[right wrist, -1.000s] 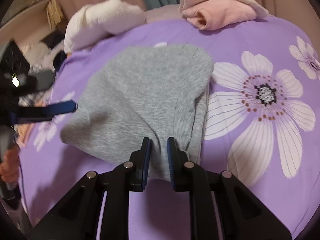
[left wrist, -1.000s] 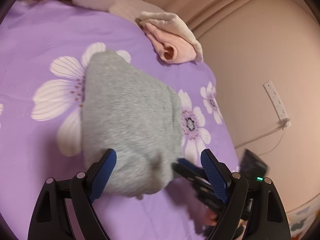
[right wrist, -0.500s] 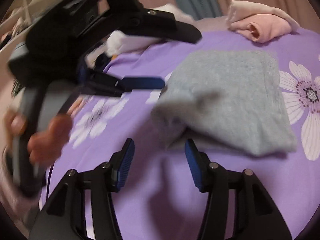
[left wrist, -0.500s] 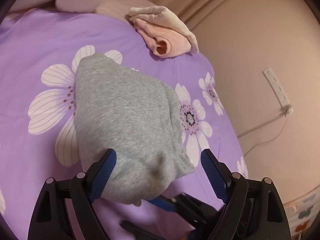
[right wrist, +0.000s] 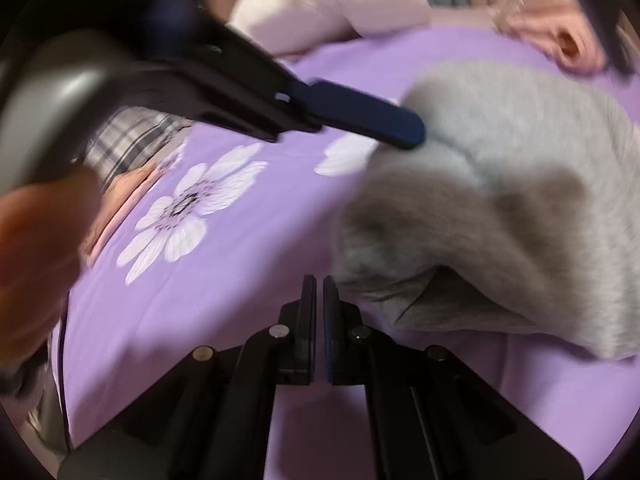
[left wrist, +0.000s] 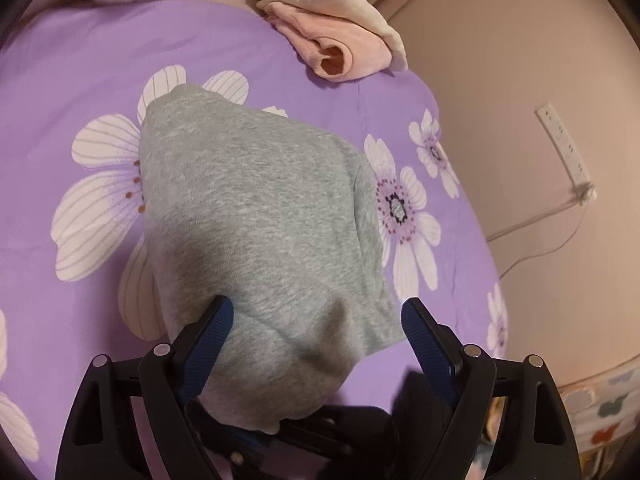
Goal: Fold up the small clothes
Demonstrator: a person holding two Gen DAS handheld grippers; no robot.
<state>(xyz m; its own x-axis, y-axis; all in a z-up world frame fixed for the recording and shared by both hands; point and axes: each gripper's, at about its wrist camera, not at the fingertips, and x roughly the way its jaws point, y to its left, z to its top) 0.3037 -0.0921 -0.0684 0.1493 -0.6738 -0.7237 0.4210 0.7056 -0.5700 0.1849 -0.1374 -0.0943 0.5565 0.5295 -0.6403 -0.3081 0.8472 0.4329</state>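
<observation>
A folded grey knit garment [left wrist: 260, 216] lies on the purple flowered bedsheet [left wrist: 72, 52]. My left gripper [left wrist: 316, 320] is open, its blue pads on either side of the garment's near end, which bulges between them. My right gripper [right wrist: 316, 288] is shut and empty, just left of the garment's near corner [right wrist: 480, 208]. The left gripper's blue finger [right wrist: 360, 116] crosses the blurred right wrist view beside the garment. The right gripper's dark body [left wrist: 340, 432] shows under the garment's near end in the left wrist view.
A folded pink and cream garment [left wrist: 340, 44] lies at the bed's far corner, also in the right wrist view [right wrist: 552, 36]. A white pillow [right wrist: 328, 4] sits at the back. A beige wall [left wrist: 540, 80] with a power strip [left wrist: 564, 148] borders the bed's right edge.
My right gripper let go of the garment, opened, then shut empty and swung to its near left corner. My left gripper stayed open and moved in over the garment's near end.
</observation>
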